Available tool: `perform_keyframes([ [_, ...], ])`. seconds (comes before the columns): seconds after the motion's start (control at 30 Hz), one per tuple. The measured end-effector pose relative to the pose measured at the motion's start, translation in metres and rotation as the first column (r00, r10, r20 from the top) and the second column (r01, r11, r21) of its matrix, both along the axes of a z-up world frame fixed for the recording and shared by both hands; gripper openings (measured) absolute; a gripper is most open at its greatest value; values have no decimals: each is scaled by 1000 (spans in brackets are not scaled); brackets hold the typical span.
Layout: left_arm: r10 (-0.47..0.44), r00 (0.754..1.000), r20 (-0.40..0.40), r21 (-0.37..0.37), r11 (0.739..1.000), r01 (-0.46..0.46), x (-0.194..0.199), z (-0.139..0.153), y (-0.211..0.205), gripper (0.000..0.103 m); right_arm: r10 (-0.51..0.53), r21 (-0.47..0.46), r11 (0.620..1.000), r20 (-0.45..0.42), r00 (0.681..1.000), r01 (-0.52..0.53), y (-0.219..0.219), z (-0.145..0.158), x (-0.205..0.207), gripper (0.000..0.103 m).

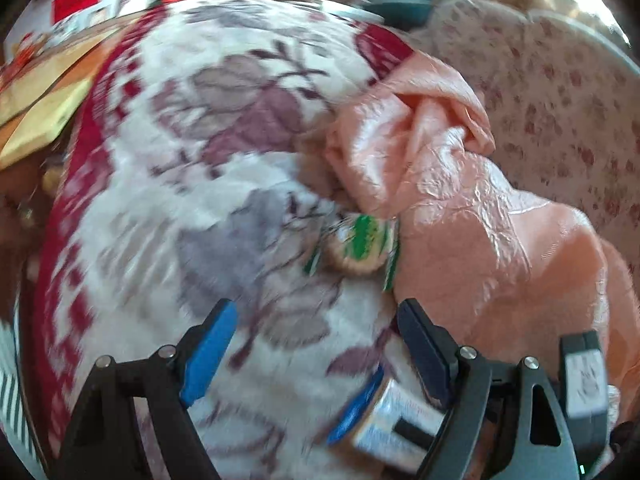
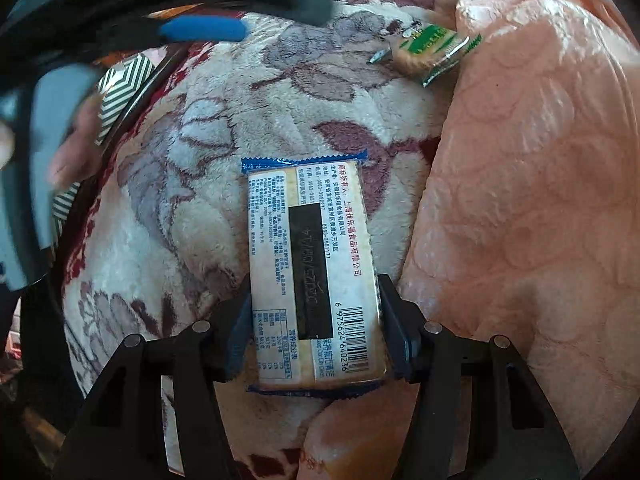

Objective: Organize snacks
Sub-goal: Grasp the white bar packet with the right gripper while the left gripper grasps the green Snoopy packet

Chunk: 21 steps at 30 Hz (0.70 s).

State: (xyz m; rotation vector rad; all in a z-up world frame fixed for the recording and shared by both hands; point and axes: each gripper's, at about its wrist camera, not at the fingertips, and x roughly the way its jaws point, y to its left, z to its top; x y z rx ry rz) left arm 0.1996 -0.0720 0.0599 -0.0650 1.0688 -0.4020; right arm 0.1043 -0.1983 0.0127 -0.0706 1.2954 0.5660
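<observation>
My right gripper [image 2: 314, 312] is shut on a blue-edged biscuit packet [image 2: 312, 272], label side up, held over a floral fleece blanket [image 2: 192, 184]. A small green-and-white snack packet [image 2: 430, 50] lies on the blanket beside a pink quilt [image 2: 540, 200]. In the left wrist view my left gripper [image 1: 316, 320] is open and empty, just short of the green snack packet [image 1: 356, 244]. The biscuit packet [image 1: 384, 420] and the right gripper's fingers [image 1: 428, 352] show at the lower right of that view.
The pink quilt [image 1: 460, 200] is bunched up to the right of the floral blanket [image 1: 180, 184]. A pink dotted cover [image 1: 560, 100] lies beyond it. Yellow boxes [image 1: 44, 92] and a striped item [image 2: 120, 92] sit at the left edge.
</observation>
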Motion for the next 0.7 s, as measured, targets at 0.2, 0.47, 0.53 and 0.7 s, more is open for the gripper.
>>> perform_keyframes([
  [0.2, -67, 998, -15, -11, 998, 67, 31, -18, -33, 84, -15, 26, 1000, -15, 1000, 15, -10, -2, 8, 61],
  [0.47, -117, 992, -53, -8, 993, 117, 54, -37, -61, 82, -12, 28, 1000, -15, 1000, 12, -13, -6, 14, 63],
  [0.53, -112, 992, -50, -2, 994, 112, 55, -39, -63, 61, -7, 23, 1000, -9, 1000, 7, -11, -5, 12, 63],
  [0.7, -95, 995, -40, -5, 995, 95, 49, -35, -49, 55, 4, 8, 1000, 27, 1000, -4, -3, -1, 5, 59],
])
